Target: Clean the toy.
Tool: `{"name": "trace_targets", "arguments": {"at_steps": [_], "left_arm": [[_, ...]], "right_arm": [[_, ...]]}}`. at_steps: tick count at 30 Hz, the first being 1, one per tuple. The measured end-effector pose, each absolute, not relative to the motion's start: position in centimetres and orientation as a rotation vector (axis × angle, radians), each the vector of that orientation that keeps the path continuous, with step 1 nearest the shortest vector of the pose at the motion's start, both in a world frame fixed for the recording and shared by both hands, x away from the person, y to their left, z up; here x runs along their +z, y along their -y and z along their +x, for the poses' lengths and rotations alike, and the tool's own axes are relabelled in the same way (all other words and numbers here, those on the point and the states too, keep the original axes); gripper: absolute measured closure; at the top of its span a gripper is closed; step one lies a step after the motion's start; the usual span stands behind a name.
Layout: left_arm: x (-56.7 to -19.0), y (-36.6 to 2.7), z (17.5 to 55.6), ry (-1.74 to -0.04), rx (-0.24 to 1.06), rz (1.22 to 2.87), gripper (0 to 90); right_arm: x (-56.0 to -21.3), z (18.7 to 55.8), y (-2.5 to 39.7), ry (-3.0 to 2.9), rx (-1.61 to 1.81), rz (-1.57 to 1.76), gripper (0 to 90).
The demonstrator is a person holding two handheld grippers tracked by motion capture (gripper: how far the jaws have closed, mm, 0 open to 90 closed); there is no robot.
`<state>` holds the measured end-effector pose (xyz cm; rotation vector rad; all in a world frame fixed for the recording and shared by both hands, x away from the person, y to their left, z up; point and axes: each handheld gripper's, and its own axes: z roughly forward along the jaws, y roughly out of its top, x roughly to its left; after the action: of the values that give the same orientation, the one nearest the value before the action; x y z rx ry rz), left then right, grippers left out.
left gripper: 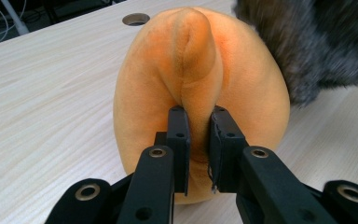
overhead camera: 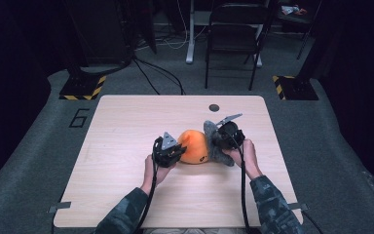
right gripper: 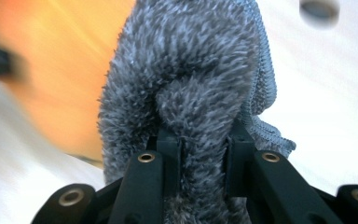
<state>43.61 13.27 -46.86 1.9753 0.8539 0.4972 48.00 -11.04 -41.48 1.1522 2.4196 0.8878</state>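
A round orange plush cushion (overhead camera: 194, 146) lies mid-table, with a grey fuzzy cover (overhead camera: 217, 146) against its right side. My left gripper (overhead camera: 170, 151) is at the cushion's left end, shut on a raised fold of orange plush (left gripper: 196, 88); in the left gripper view the jaws pinch that ridge (left gripper: 198, 135). On the right, my right gripper (overhead camera: 225, 138) is shut on a bunch of the grey fuzzy fabric (right gripper: 200, 93), the pile squeezed between its jaws (right gripper: 204, 149). The knitted grey edge (right gripper: 261, 102) hangs to the right, and the orange cushion (right gripper: 60, 74) is blurred behind.
The light wooden table (overhead camera: 126, 126) has a round cable hole (overhead camera: 214, 107) at its far edge. Beyond the table stand a folding chair (overhead camera: 233, 39), desk legs and floor cables. Yellow-black striped bases (overhead camera: 83, 87) sit on the grey floor.
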Motion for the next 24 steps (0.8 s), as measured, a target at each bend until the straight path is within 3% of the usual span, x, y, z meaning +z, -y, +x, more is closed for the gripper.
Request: {"name": "trace_targets", "arguments": {"at_steps": [4,8,24], "left_arm": [[-46.8,-12.9,43.4,-0.838,0.506,1.98,80.1],[-47.0,-13.0,43.4,-0.846,0.503,1.98,80.1],[-47.1,-13.1,43.6,-0.848,0.492,1.963,79.7]], "right_arm": [[-39.7,46.2,8.8,-2.423,1.046,1.011,72.4],[-41.1,45.9,6.8,-2.433,0.928,0.942,72.1],[-46.0,49.1,11.0,-2.509,0.678,1.237,71.9]]}}
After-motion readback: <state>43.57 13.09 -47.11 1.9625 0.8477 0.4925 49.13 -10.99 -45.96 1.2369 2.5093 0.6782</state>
